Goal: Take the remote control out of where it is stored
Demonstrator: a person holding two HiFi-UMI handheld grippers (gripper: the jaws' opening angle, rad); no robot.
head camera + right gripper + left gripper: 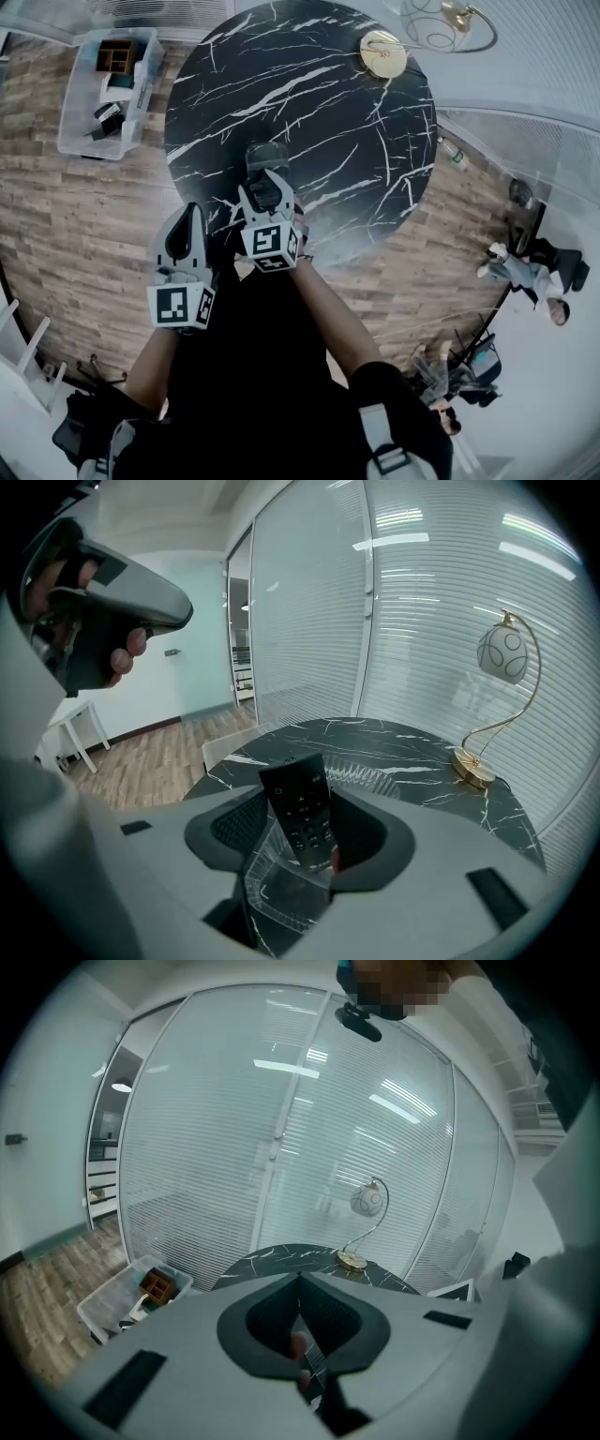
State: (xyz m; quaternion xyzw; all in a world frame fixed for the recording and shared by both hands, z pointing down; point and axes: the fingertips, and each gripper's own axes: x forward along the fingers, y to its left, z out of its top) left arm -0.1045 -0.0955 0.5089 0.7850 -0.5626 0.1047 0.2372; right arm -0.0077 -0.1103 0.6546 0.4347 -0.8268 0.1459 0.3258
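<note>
Centrally, the remote control (298, 808) stands in a clear holder (272, 878) on the black marble table (403, 752). It lies between the spread jaws of the right gripper (295, 789), which is released and not pressing it. The left gripper (300, 1279) is clenched and empty.

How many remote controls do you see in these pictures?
1. The remote control stands in a clear holder between the jaws of the right gripper. Others may be hidden in the floor bin.
</note>
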